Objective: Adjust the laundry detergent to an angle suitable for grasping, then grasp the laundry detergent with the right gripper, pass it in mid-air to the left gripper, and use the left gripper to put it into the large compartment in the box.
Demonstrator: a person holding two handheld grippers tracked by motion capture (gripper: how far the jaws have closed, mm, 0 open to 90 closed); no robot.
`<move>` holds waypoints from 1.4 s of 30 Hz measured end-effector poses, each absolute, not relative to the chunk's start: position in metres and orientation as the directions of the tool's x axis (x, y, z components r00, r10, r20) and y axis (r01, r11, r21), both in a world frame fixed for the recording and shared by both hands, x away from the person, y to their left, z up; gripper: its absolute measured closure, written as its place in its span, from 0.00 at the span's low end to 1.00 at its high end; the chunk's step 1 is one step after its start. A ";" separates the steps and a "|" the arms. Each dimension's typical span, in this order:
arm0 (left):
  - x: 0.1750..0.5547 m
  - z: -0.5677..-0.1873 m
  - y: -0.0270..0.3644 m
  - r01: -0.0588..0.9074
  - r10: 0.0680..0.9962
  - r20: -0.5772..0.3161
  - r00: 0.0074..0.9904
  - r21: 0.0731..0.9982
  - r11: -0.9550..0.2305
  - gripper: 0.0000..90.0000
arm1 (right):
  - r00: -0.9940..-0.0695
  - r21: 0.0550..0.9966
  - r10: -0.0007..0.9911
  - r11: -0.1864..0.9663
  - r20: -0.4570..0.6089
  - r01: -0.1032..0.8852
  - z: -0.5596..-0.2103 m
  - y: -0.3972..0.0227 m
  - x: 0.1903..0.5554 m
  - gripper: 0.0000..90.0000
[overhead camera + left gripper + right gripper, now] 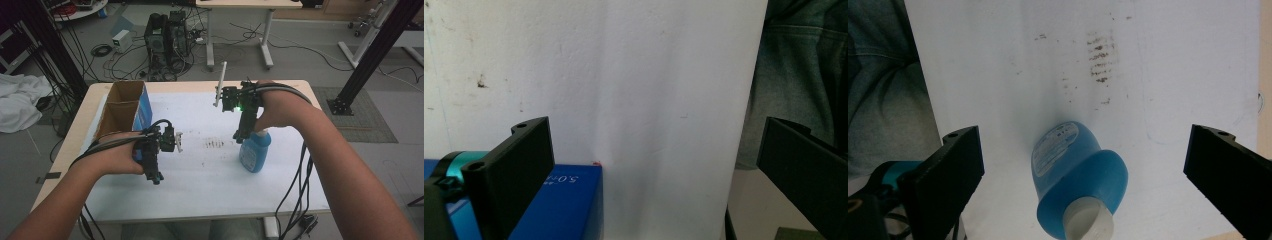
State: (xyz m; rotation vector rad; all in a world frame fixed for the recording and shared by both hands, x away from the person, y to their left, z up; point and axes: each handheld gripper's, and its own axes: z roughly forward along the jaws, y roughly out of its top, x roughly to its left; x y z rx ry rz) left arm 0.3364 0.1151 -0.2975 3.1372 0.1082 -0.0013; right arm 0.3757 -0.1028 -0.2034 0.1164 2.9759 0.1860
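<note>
A blue bottle (255, 150) with a white cap stands upright on the white sheet (200, 190), right of the middle. My right gripper (242, 134) hangs just above it, open. In the right gripper view the bottle (1073, 165) shows from above, its cap low between the wide-apart jaws of the right gripper (1085, 131), untouched. My left gripper (156, 177) points down at the sheet near the cardboard box (122, 107), open with nothing in it. In the left gripper view the left gripper (656, 125) faces bare sheet, with a blue box face (564, 205) at the bottom left.
Dark smudges (215, 144) mark the sheet's middle, seen as smudges (1100, 60) in the right gripper view. The cardboard box with a blue side stands open at the table's left rear. Cables hang off the table's front edge. A computer tower (167, 40) sits on the floor behind.
</note>
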 end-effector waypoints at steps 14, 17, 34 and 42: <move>0.338 -0.297 0.114 0.109 0.110 0.010 0.994 0.035 -0.993 0.02 | -0.985 0.130 0.088 0.989 -0.151 0.068 -0.205 -0.106 0.379 0.02; 0.338 -0.295 0.116 0.112 0.112 0.007 0.994 0.038 -0.993 0.02 | -0.985 0.125 0.076 0.990 -0.154 0.057 -0.206 -0.104 0.380 0.02; 0.338 -0.292 0.120 0.116 0.117 0.013 0.993 0.040 -0.992 0.02 | -0.984 0.123 0.086 0.990 -0.156 0.066 -0.206 -0.103 0.379 0.02; 0.336 -0.293 0.119 0.114 0.115 0.014 0.993 0.051 -0.992 0.02 | -0.984 0.146 0.100 0.986 -0.146 0.078 -0.212 -0.104 0.377 0.02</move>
